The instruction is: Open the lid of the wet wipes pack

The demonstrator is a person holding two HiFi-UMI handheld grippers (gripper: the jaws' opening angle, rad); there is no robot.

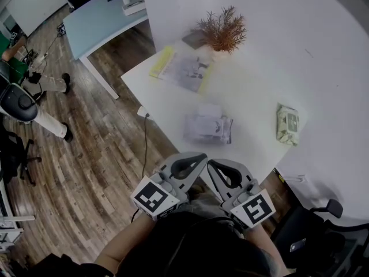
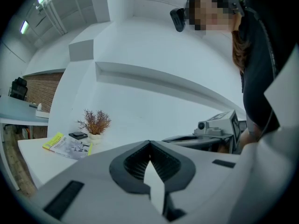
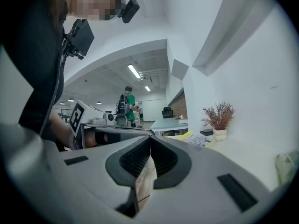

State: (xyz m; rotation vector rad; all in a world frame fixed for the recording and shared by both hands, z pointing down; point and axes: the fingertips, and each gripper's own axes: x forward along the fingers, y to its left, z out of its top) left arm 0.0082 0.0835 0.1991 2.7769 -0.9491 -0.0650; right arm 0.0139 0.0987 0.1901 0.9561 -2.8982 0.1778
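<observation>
Close to your body, off the table's (image 1: pixel 253 100) near edge, you hold the left gripper (image 1: pixel 199 157) and right gripper (image 1: pixel 214 165) side by side, both closed on nothing. Ahead lies a grey pack (image 1: pixel 208 128). Well apart to its right lies what looks like the wet wipes pack (image 1: pixel 287 124), green, its lid seemingly shut.

Grey left hand-held gripper (image 1: pixel 203 156) and right hand-held gripper (image 1: pixel 210 163) (black-padded jaws) bear black-and-white marker cubes (image 1: pixel 153 198); clothing (image 1: pixel 190 247) black.

Bare tabletop (image 1: pixel 253 105) separates the grey pouch (image 1: pixel 208 127) and wet wipes pack (image 1: pixel 287 124); the plant (image 1: pixel 223 30) stands behind.
</observation>
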